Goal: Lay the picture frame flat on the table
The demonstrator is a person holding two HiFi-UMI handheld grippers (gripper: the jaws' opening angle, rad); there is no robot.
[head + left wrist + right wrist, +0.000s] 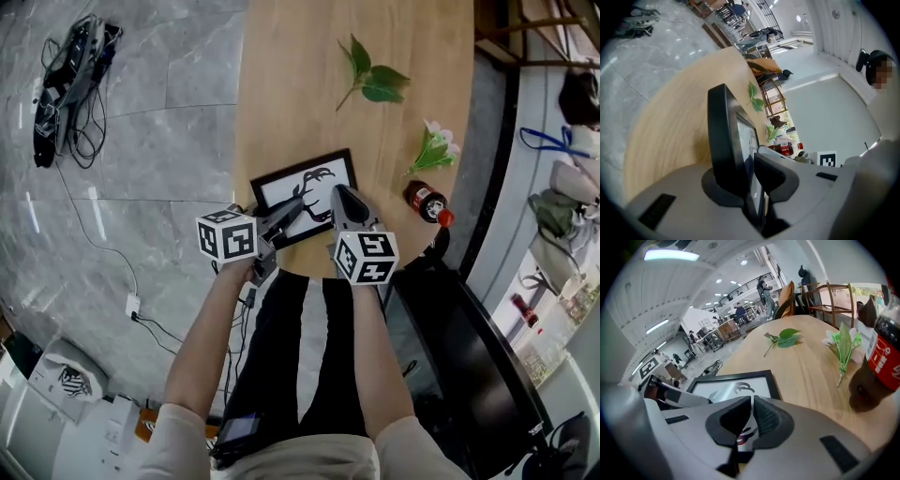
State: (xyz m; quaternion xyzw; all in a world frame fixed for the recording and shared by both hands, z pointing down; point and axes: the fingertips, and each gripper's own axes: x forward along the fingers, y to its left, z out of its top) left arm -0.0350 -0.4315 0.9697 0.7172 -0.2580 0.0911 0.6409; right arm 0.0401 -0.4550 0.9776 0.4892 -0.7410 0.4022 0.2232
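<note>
picture frame (281,192), black border round a white mat with a dark drawing on it, sits on the wooden table (291,94) close to the table's near edge, right in front of me. in the head view it looks low against the wood, but i cannot tell whether it is fully flat. my left gripper (292,211) comes in from about 8 o'clock of the frame and has its jaws clamped on the frame's near left edge. in the left gripper view the frame (723,136) stands edge-on between the two pads of that gripper (745,183), with the black rim pressed in on one side and the glass face on the other. my right gripper (337,190) reaches in from about 5 o'clock, its tip over the frame's right part. in the right gripper view its jaws (752,416) are drawn together with nothing between them, and the frame (736,377) shows just past them. a cola bottle (427,202) lies at 3 o'clock of the frame, near it, a white flower with green leaves (433,147) at 2 o'clock, and a leafy sprig (370,80) farther off at 1 o'clock. a tangle of cables (70,70) lies on the grey floor, well apart at 10 o'clock.
</note>
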